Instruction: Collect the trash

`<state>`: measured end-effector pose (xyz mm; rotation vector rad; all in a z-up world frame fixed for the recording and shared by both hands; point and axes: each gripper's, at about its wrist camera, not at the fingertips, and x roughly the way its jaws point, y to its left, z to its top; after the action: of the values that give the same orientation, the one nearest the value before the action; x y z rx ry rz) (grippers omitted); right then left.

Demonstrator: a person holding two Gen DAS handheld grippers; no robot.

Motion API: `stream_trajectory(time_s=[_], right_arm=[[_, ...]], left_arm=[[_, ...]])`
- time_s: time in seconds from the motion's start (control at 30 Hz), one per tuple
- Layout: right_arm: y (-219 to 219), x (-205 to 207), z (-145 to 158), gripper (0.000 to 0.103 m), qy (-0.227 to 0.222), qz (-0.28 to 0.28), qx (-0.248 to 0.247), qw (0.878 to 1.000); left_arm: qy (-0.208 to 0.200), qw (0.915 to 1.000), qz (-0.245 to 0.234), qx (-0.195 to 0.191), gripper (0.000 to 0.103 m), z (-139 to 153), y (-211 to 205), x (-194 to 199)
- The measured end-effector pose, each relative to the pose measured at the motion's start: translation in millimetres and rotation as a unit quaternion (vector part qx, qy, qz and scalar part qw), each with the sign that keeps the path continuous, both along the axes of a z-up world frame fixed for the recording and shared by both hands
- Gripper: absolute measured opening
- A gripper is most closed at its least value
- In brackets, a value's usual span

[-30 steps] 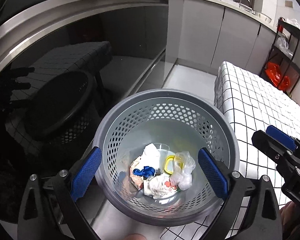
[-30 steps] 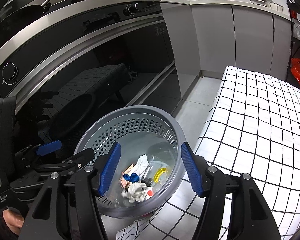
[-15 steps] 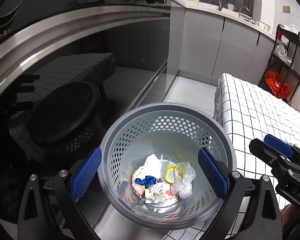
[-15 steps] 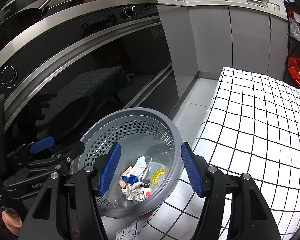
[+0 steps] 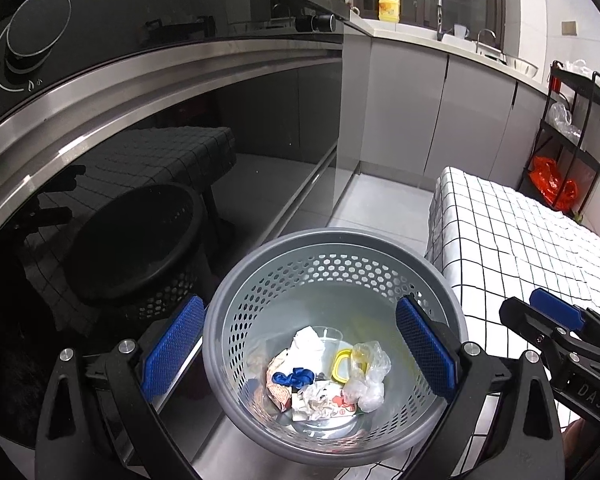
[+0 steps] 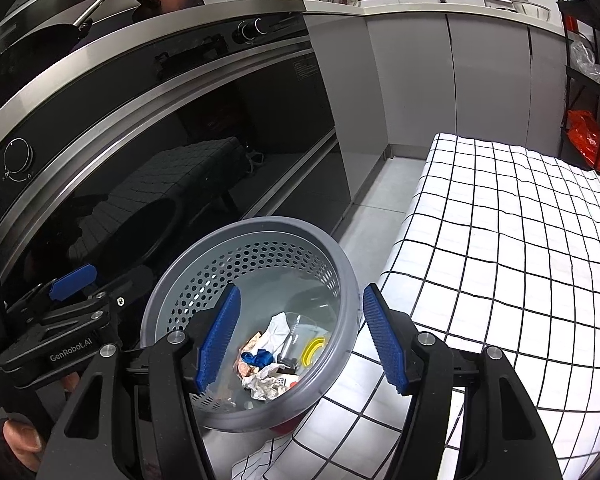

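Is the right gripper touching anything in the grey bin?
Apart. The right wrist view shows the right gripper open and empty above the grey bin, with the trash lying well below its fingers.

The left gripper point(image 5: 300, 350) had a matte black plastic frame with two triangular arms, each with a cut-out window. Blue textured pads point(image 5: 175, 345) covered the inner faces of its fingers, and a round silver screw sat behind each pad. The right gripper point(image 6: 300, 338) had the same black frame, ribbed blue pads point(image 6: 385, 344) and silver screws. White lettering "GenRobot.AI" was printed on the side of the left body. Bare fingertips showed under it.
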<state>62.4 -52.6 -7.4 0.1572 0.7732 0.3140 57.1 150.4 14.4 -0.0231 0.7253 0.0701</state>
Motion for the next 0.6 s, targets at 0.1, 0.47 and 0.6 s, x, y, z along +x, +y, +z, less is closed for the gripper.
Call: stream_trajectory(time_s=[0.1,0.47,0.6], right_arm=[[-0.4,0.4,0.7,0.061,0.0,-0.002,-0.001,1.0],[-0.5,-1.3,1.4,0.062,-0.002,-0.002,-0.007,1.0],[-0.3,-1.3,1.6,0.062,-0.004,-0.002,-0.009,1.0]], left_arm=[[-0.005,1.0,0.0,-0.001,0.095,1.2,-0.4,-1.0],[-0.013,0.9999,0.0,0.0,0.096,2.3,-1.7,-4.0],[-0.016,0.9999,0.001,0.001,0.096,3.4,-2.3,-5.3]])
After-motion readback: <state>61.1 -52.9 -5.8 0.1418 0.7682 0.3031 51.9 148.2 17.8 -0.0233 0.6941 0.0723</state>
